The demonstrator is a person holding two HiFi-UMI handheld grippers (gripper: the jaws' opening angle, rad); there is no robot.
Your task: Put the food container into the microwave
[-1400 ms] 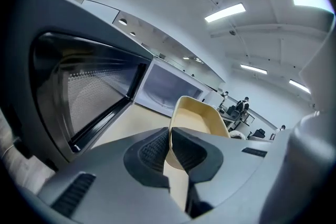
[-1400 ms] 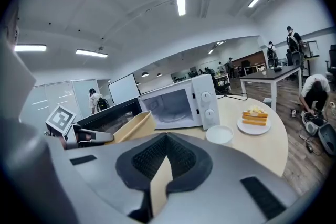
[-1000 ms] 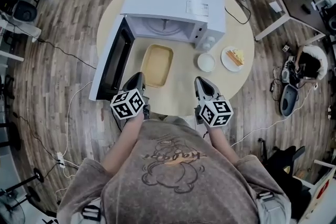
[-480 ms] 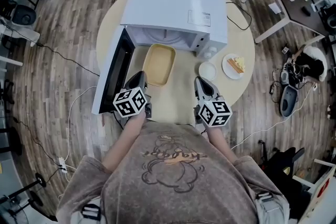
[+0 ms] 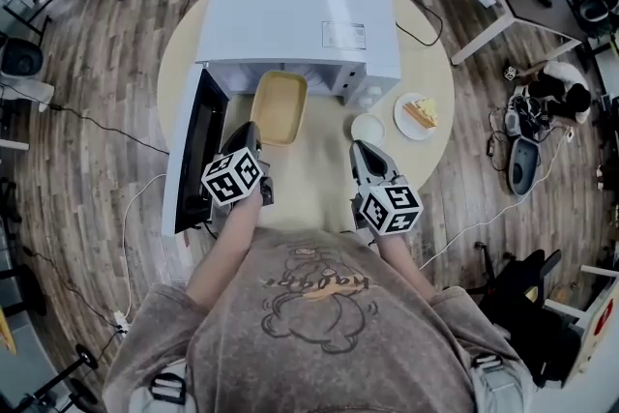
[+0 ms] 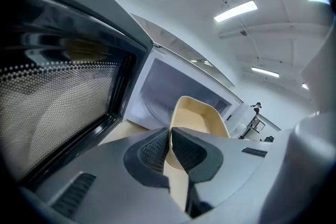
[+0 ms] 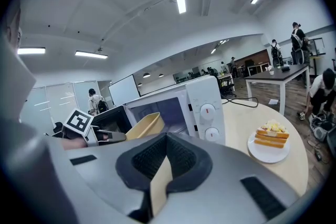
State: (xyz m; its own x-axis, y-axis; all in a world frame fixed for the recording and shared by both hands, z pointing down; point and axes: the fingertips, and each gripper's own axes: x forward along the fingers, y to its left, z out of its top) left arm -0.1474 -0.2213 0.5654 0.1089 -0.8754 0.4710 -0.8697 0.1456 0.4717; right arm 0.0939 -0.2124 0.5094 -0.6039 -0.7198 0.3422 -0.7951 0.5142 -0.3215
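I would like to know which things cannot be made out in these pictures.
1. The inside of the microwave: head view, covered by its own top; left gripper view, partly blocked by the food container.
2. The dials: right gripper view, markings too small to read.
3. The small white dish: head view, contents too small to tell.
4. The label on the microwave's top: head view, print too small.

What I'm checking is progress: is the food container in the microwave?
Mostly out: food container sits outside, far end reaching the microwave opening.
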